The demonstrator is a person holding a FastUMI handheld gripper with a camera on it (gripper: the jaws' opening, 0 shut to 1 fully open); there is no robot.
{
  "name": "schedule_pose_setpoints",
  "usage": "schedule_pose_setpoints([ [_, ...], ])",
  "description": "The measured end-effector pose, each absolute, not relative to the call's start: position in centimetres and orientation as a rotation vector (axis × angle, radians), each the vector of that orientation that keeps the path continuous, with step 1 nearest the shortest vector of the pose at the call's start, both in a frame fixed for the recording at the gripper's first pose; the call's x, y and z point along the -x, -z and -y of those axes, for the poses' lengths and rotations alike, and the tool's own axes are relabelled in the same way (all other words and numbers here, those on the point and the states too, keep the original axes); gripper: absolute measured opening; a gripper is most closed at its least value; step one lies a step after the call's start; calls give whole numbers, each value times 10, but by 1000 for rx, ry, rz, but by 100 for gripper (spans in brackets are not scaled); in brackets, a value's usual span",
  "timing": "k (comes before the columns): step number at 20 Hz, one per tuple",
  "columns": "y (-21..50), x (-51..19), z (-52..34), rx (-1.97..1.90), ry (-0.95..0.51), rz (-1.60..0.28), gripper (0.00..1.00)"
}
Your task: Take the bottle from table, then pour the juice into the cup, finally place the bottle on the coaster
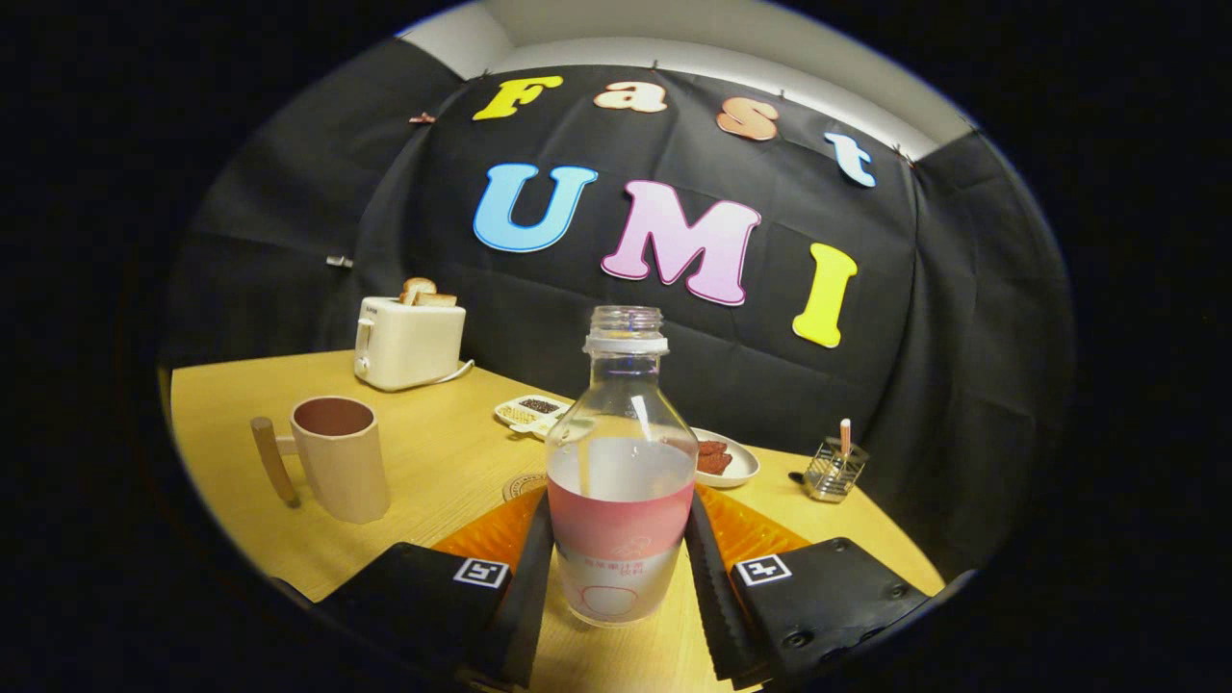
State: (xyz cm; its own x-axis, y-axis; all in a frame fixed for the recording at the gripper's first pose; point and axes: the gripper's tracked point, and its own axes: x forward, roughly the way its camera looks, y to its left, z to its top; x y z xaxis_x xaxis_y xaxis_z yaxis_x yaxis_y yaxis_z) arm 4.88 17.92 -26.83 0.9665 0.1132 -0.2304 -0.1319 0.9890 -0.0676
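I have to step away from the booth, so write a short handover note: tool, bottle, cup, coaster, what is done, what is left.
Tool: shut on the uncapped bottle, both fingers pressing its labelled lower half, upright, low over the table.
Cup: ahead to the left, upright, wooden handle facing away from the bottle.
Coaster: round, just beyond the fingers, partly hidden by the bottle.
Done: bottle grasped.
Left: pour into the cup, then set the bottle on the coaster.

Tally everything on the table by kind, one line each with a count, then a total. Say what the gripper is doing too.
Bottle: 1, uncapped, upright, between the gripper fingers, which press on both its sides
Cup: 1
Toaster: 1
Food dishes: 2, tray and plate
Coaster: 1
Wire holder: 1
Total: 7
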Motion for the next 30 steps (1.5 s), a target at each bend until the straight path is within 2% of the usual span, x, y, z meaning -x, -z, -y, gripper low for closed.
schedule_pose_setpoints([
  [9, 228, -58, -222, 475, -201, -256, 70],
  [17, 245, -59, -263, 815, -299, -299, 70],
  [30, 269, -62, -278, 1168, -418, -364, 70],
])
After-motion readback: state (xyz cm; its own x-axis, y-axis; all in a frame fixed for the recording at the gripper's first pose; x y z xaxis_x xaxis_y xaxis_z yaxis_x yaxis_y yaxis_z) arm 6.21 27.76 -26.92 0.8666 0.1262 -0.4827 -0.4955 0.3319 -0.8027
